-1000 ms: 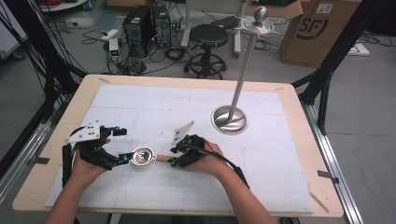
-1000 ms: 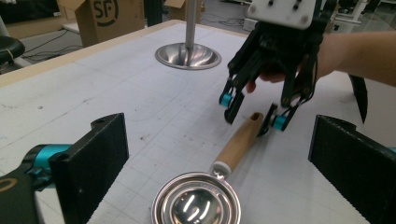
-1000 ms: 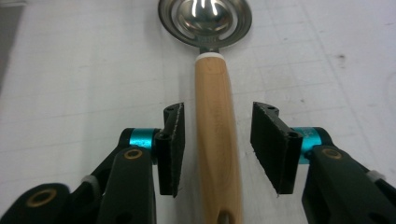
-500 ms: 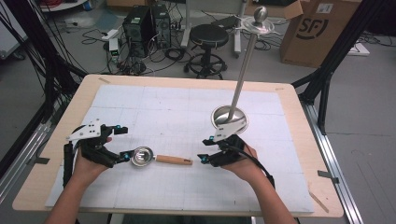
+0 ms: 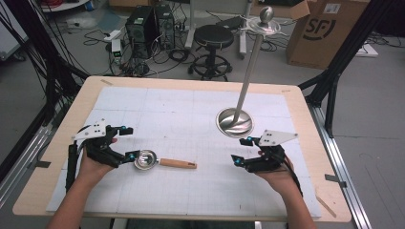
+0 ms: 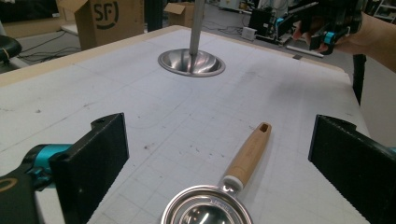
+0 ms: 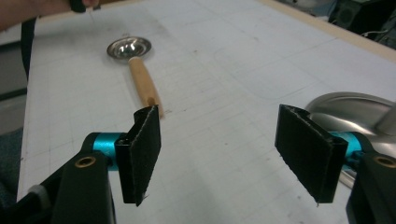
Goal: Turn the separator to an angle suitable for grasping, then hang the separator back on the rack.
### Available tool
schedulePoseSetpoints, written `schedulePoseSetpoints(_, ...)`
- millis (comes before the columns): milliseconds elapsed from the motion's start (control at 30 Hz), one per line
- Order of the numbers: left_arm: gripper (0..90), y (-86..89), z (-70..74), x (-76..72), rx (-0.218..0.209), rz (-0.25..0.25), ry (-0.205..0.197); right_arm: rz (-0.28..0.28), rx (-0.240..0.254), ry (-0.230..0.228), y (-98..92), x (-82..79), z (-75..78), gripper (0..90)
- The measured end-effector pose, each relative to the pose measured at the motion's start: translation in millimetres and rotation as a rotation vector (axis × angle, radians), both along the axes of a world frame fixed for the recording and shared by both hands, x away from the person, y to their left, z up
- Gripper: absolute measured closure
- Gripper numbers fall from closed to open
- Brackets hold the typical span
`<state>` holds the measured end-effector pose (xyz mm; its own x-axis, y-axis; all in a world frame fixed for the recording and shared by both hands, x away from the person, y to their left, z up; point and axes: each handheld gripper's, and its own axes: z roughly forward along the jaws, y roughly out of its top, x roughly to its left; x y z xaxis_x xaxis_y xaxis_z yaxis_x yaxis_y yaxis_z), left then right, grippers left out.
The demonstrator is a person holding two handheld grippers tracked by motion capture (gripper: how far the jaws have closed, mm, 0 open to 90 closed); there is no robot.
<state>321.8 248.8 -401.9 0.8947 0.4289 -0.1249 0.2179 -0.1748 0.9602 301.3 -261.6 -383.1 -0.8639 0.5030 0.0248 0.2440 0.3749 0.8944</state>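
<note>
Right now the small steel strainer with a wooden handle (image 5: pixel 162 161) is lying on the white worktop (image 5: pixel 191 114), bowl just beside the left gripper (image 5: pixel 125 143).
Its handle is pointing toward the right gripper (image 5: pixel 241 151), well apart; the right fingers have just been opening with nothing between them, and the left fingers are spread, flanking the bowl without gripping.

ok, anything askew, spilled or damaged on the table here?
Nothing stands out. The strainer lies flat on the white mat, wooden handle toward the right gripper, which is open and empty. The left gripper is open around the bowl end. The metal stand sits upright; only light scuffs on the mat.
</note>
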Motion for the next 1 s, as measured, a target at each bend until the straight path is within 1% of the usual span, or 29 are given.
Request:
schedulePoseSetpoints(33,5.6,0.9,1.1,-1.1,-0.005,-0.004,-0.005,-0.026,0.042,0.012,-9.9,0.7,1.7,28.3)
schedulePoseSetpoints(67,5.6,1.5,1.8,-1.7,-0.008,-0.005,-0.008,-0.039,0.064,0.014,-14.5,1.5,2.4,27.2)
schedulePoseSetpoints(100,5.5,1.5,1.8,-1.7,-0.008,-0.005,-0.008,-0.039,0.064,0.014,-14.5,1.5,2.4,27.2)
schedulePoseSetpoints(133,5.6,1.8,2.4,-2.6,-0.008,-0.004,-0.008,-0.062,0.1,0.005,-21.7,3.4,3.5,25.2)
schedulePoseSetpoints(167,5.6,2.3,2.8,-3.4,-0.007,-0.001,-0.009,-0.062,0.1,0.005,-21.7,3.4,3.5,25.2)
schedulePoseSetpoints(200,5.5,2.7,3.4,-4.3,-0.003,-0.001,-0.007,-0.069,0.114,0.008,-24.0,3.7,3.8,24.9)
schedulePoseSetpoints(233,5.6,3.1,4.2,-5.1,0.0,0.001,-0.016,-0.075,0.119,0.002,-26.3,4.7,3.5,24.1)
schedulePoseSetpoints(267,5.6,3.1,4.2,-5.1,0.0,0.001,-0.016,-0.075,0.119,0.002,-26.3,4.7,3.5,24.1)
schedulePoseSetpoints(300,5.6,2.5,4.3,-5.2,0.0,0.002,-0.015,-0.078,0.106,0.001,-26.6,4.8,2.4,23.6)
schedulePoseSetpoints(367,5.5,2.1,3.9,-5.0,0.005,0.002,-0.014,-0.074,0.096,0.001,-27.1,4.2,1.3,23.6)
schedulePoseSetpoints(433,5.6,0.8,2.7,-4.0,0.017,0.003,-0.011,-0.075,0.095,0.004,-27.5,3.2,1.2,23.6)
schedulePoseSetpoints(467,5.6,0.1,1.9,-3.3,0.019,0.006,-0.008,-0.078,0.098,-0.011,-28.8,2.3,1.2,23.6)
schedulePoseSetpoints(533,5.6,-1.5,0.5,-1.6,0.027,0.004,-0.007,-0.081,0.102,-0.01,-29.3,1.5,1.4,23.7)
schedulePoseSetpoints(600,5.6,-3.2,-0.5,-0.7,0.034,-0.001,-0.006,-0.085,0.103,-0.022,-30.6,0.6,2.3,23.7)
schedulePoseSetpoints(633,5.6,-4.2,-0.9,-0.8,0.034,-0.005,-0.003,-0.085,0.105,-0.014,-30.8,-0.2,2.9,23.6)
schedulePoseSetpoints(667,5.6,-5.6,-0.8,-1.1,0.049,-0.002,0.001,-0.087,0.108,-0.025,-31.0,0.2,3.4,23.6)
schedulePoseSetpoints(733,5.6,-5.3,-0.3,-1.1,0.05,-0.005,0.001,-0.086,0.111,-0.027,-31.9,0.9,4.5,23.5)
schedulePoseSetpoints(867,5.6,-3.2,1.0,-0.8,0.025,-0.01,0.002,-0.097,0.102,-0.029,-32.7,2.4,4.6,23.5)
schedulePoseSetpoints(933,5.6,-3.6,0.8,-1.5,0.031,-0.01,0.01,-0.105,0.099,-0.035,-34.0,2.4,4.3,23.5)
schedulePoseSetpoints(967,5.6,-4.4,0.3,-2.1,0.047,-0.005,0.016,-0.11,0.096,-0.046,-34.3,2.5,4.6,23.5)
schedulePoseSetpoints(1000,5.6,-4.4,0.3,-2.1,0.047,-0.005,0.016,-0.11,0.096,-0.046,-34.3,2.5,4.6,23.5)
